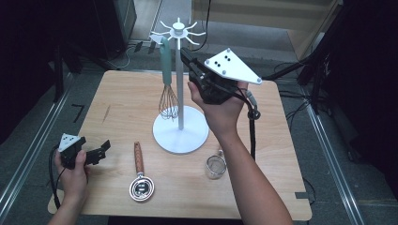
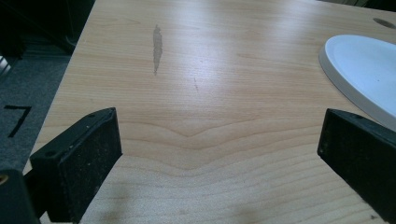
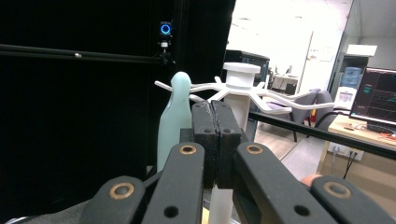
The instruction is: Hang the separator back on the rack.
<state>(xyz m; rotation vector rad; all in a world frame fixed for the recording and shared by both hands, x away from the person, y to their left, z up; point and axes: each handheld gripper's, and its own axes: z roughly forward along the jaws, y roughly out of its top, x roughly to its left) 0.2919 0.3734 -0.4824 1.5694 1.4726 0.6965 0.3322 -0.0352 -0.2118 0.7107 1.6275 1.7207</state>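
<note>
A white hook stand rises from the middle of the wooden table. A whisk with a pale green handle hangs from one of its top arms. My right gripper is held high, just right of the pole near the top, its jaws pressed together with nothing between them. In the right gripper view the shut right gripper points at the stand's hub, with the green handle just to its left. My left gripper rests open near the table's front left; the left gripper has bare wood between its jaws.
A metal utensil with a wooden handle lies at the front, left of the stand's base. A small metal cup sits to the base's front right. The base's rim lies ahead and right of the left gripper. Dark floor surrounds the table.
</note>
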